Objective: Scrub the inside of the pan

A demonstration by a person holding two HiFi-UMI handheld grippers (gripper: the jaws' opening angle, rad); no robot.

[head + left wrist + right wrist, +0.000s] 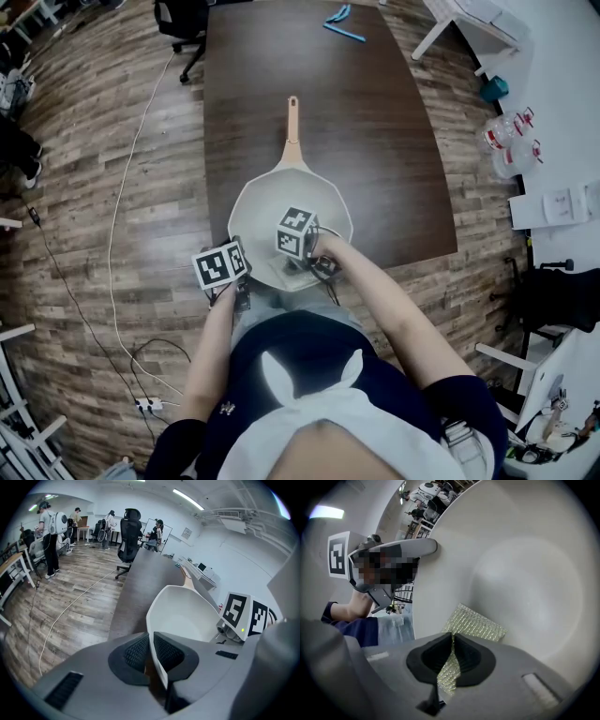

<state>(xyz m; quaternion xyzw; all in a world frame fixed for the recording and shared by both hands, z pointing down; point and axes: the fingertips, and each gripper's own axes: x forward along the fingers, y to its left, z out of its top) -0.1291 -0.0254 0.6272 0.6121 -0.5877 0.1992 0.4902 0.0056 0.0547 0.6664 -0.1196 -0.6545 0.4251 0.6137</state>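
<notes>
Fingers [136,652] tight: L pan [183,616], R scourer [476,626]

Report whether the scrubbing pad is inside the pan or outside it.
Inside. The right gripper clamps the glittery pad, whose free end lies against the pan's white inner wall.

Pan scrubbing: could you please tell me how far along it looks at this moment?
Set up: the left gripper is clamped on the near rim of the pan, and the right gripper grips a glittery scouring pad. In hand: the pad lies against the pan's inner wall. Left: unclear; the white inside shows no visible dirt, so the remaining scrubbing cannot be judged.
</notes>
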